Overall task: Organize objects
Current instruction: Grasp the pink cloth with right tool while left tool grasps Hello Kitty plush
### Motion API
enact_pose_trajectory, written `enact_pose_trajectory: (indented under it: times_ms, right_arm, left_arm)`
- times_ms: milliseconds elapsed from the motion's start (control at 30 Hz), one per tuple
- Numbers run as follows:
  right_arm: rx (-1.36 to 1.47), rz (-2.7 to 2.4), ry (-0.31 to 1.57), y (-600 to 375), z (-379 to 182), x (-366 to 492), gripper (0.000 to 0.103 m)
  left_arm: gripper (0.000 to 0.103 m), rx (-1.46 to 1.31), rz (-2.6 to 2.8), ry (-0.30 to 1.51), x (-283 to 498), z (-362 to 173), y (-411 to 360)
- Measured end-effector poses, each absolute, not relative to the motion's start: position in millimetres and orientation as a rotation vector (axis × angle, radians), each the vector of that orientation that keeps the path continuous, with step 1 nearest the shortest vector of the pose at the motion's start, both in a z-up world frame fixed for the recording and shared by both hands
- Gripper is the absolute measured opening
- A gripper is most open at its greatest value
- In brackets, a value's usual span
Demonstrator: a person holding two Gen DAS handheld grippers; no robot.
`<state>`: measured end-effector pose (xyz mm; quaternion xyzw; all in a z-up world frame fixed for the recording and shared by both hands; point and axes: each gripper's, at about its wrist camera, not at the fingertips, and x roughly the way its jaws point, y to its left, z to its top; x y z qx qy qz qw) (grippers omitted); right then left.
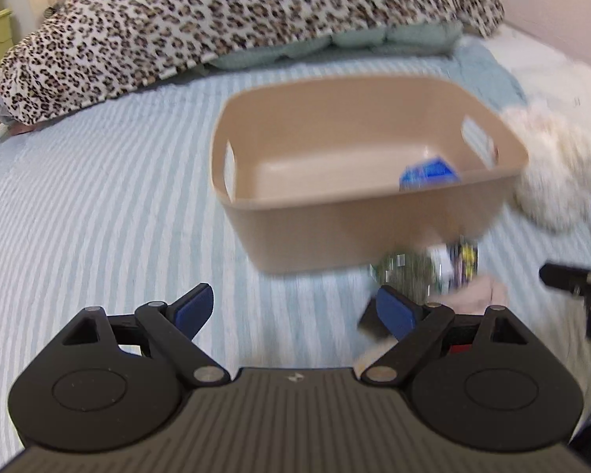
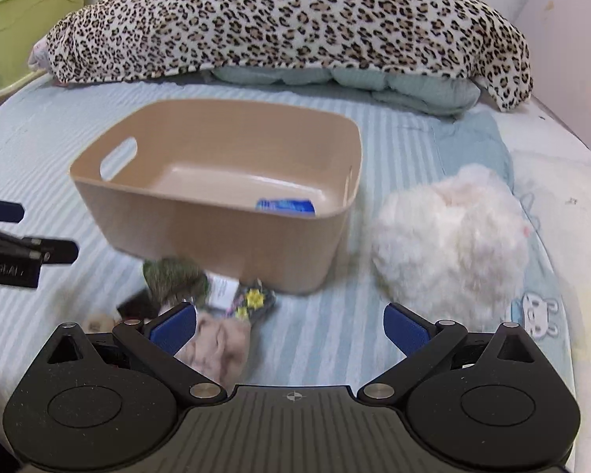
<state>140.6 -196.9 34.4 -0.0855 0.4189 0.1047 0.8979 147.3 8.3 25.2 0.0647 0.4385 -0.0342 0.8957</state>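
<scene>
A tan plastic bin (image 1: 335, 232) (image 2: 201, 232) stands on the striped bed with a blue packet (image 1: 427, 173) (image 2: 285, 205) inside it. A small pile of items lies in front of the bin: a green-grey packet (image 2: 175, 276) (image 1: 407, 272), a dark packet with a yellow mark (image 2: 256, 300) (image 1: 467, 264), and a pinkish cloth (image 2: 216, 349) (image 1: 480, 291). A white fluffy plush (image 2: 453, 244) (image 1: 551, 165) lies right of the bin. My left gripper (image 1: 295, 313) is open and empty, left of the pile. My right gripper (image 2: 291, 329) is open and empty, just right of the pile.
A leopard-print blanket (image 2: 287, 19) (image 1: 216, 27) over a pale green quilt (image 2: 374, 82) fills the back of the bed. A green bed frame (image 2: 23, 15) is at the far left. A white sheet with a rabbit print (image 2: 539, 311) lies on the right.
</scene>
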Motion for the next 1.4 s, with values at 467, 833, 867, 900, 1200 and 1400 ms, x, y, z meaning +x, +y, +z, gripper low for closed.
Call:
enact_pose_trajectory:
  times_ms: [467,833,867,900,1200,1400]
  right_arm:
    - [-0.202,0.261,0.993,-195.2,-8.2,122.7,0.103]
    - [-0.154,0.325,1.046,-188.7,-27.0,129.3,0.103]
    - [-0.153,0.333,1.044,-186.6,-27.6,129.9,0.103]
    - [-0.157,0.343,1.037,-183.9,-28.2,130.5,0.103]
    - [-0.177,0.367,1.04,-161.0,-49.9,145.7,0.103]
    - [-0.089,0.393,1.049,-159.4,-48.8,154.3,0.089]
  left_arm:
    - [0.09,0.294,-0.211,1.019,111.6,-29.3,-0.1]
    - [0.09,0.249,-0.29,1.009,127.7,-60.6,-8.8]
    - [0.09,0.241,-0.298,0.996,130.2,-61.4,-9.1]
    - [0.09,0.238,-0.304,0.986,132.8,-63.1,-9.2]
    - [0.089,0.248,-0.32,0.949,147.1,-76.0,-13.5]
    - [0.059,0.212,-0.359,0.964,156.4,-71.8,-9.1]
